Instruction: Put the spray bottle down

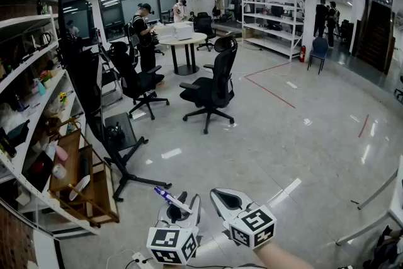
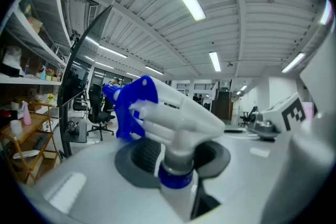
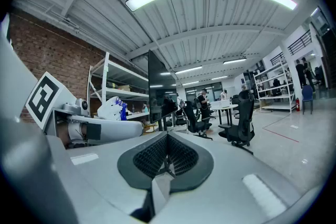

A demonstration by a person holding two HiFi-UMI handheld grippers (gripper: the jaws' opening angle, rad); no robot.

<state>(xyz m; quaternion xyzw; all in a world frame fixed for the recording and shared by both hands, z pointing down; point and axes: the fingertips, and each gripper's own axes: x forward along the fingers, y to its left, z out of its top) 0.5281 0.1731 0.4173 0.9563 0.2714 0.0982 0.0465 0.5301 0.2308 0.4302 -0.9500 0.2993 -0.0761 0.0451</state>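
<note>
A white spray bottle [image 2: 173,118] with a blue nozzle and blue collar stands upright between the jaws of my left gripper [image 2: 174,161], which is shut on its neck. Its body below the collar is hidden. In the head view the bottle's head [image 1: 171,198] pokes up from the left gripper [image 1: 181,212] at the bottom edge, nozzle pointing left. My right gripper [image 1: 227,201] hangs just to its right, shut and empty. In the right gripper view its pads [image 3: 157,157] meet with nothing between them, and the spray bottle [image 3: 113,108] and left gripper [image 3: 97,130] show at the left.
A shelf rack [image 1: 31,135] with small items runs along the left. A black monitor stand [image 1: 123,154] is just ahead. Office chairs [image 1: 211,88] and a round table [image 1: 182,41] stand further off, with people [image 1: 143,28] beyond. Glossy floor [image 1: 283,135] spreads to the right.
</note>
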